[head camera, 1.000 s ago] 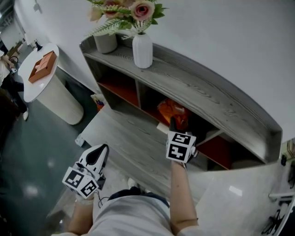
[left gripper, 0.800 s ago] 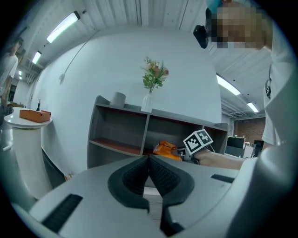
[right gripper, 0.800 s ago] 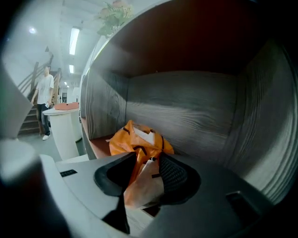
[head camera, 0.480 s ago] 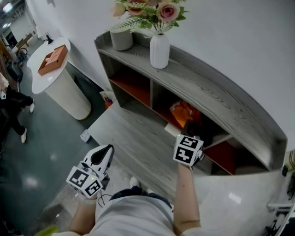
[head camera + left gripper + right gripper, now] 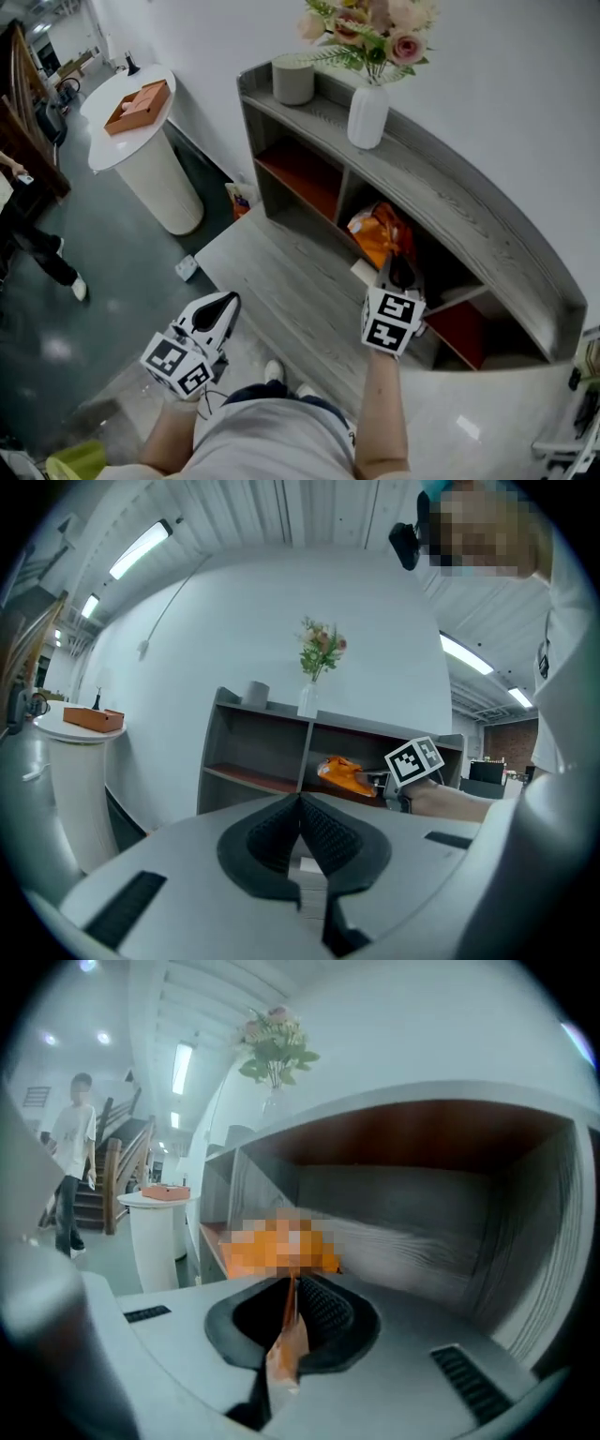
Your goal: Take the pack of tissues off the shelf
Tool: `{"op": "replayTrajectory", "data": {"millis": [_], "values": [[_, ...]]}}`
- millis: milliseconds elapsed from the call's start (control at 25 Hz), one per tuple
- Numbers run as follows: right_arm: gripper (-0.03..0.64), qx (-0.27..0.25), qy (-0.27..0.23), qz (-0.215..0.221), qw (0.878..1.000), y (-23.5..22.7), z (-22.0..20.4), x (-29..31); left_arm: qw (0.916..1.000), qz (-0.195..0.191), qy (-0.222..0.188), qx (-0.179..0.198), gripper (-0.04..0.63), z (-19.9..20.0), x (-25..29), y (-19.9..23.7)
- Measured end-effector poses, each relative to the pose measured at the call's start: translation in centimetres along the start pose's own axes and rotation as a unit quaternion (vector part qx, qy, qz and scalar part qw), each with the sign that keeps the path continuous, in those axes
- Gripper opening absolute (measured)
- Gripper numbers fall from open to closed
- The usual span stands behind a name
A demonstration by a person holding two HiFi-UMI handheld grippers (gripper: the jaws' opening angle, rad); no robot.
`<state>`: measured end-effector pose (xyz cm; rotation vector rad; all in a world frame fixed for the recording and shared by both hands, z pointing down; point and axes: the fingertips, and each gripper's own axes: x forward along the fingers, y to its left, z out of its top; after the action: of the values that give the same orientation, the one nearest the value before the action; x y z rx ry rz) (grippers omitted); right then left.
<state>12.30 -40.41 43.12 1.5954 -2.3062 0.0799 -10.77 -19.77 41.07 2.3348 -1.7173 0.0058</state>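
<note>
- Head view looks down on a grey wooden shelf unit (image 5: 469, 211) against a white wall, with red-brown floors in its compartments.
- A low grey platform (image 5: 281, 281) lies in front of it.
- A white round pedestal (image 5: 155, 178) stands well apart at the left, bearing an orange box (image 5: 138, 94).
- A white vase (image 5: 367, 114) of flowers and a grey pot (image 5: 293, 80) stand on the shelf top.
- The left gripper (image 5: 223, 305) hangs beside the platform, jaws pressed together on nothing.
- The right gripper (image 5: 398, 270) points into the compartment below the vase. Its jaws have just been closing and now pinch the thin edge of the orange pack of tissues (image 5: 380, 234), at that compartment's mouth.
</note>
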Motion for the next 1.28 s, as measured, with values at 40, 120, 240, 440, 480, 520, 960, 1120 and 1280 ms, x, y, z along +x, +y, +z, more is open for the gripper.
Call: {"op": "replayTrajectory", "data": {"millis": [40,120,240,440,480,520,960,1120,1280], "values": [[0.026,0.0,-0.006,0.011,1.0,0.8,0.5,-0.3,1.0,0.005,-0.002,0.0,0.015,0.1,-0.4,0.3],[0.026,-0.004,-0.018,0.03,0.999,2.4,1.5,-0.8,0.9998,0.016,-0.007,-0.001,0.015,0.3,-1.2,0.8],[0.025,-0.01,-0.035,0.061,0.997,5.3,3.0,-1.8,0.9993,0.034,-0.014,-0.001,0.015,0.6,-2.7,1.8],[0.025,-0.013,-0.056,0.121,0.991,10.7,4.8,-3.0,0.9969,0.074,-0.028,-0.005,0.015,0.8,-5.8,3.8],[0.025,-0.017,-0.061,0.129,0.99,11.6,5.0,-3.1,0.9961,0.082,-0.03,-0.007,0.015,0.9,-6.5,4.2],[0.023,-0.02,-0.066,0.138,0.988,12.5,5.3,-3.3,0.9954,0.09,-0.033,-0.008,0.015,0.9,-7.2,4.6],[0.023,-0.028,-0.09,0.325,0.941,26.1,7.0,-6.9,0.9827,0.177,-0.048,-0.027,0.015,0.6,-14.3,7.8],[0.023,-0.03,-0.101,0.406,0.908,30.5,6.4,-8.7,0.9769,0.205,-0.052,-0.03,0.015,0.3,-16.4,8.6],[0.023,-0.039,-0.103,0.462,0.88,34.0,5.8,-10.4,0.972,0.227,-0.053,-0.029,0.015,0.0,-18.0,9.0]]}}
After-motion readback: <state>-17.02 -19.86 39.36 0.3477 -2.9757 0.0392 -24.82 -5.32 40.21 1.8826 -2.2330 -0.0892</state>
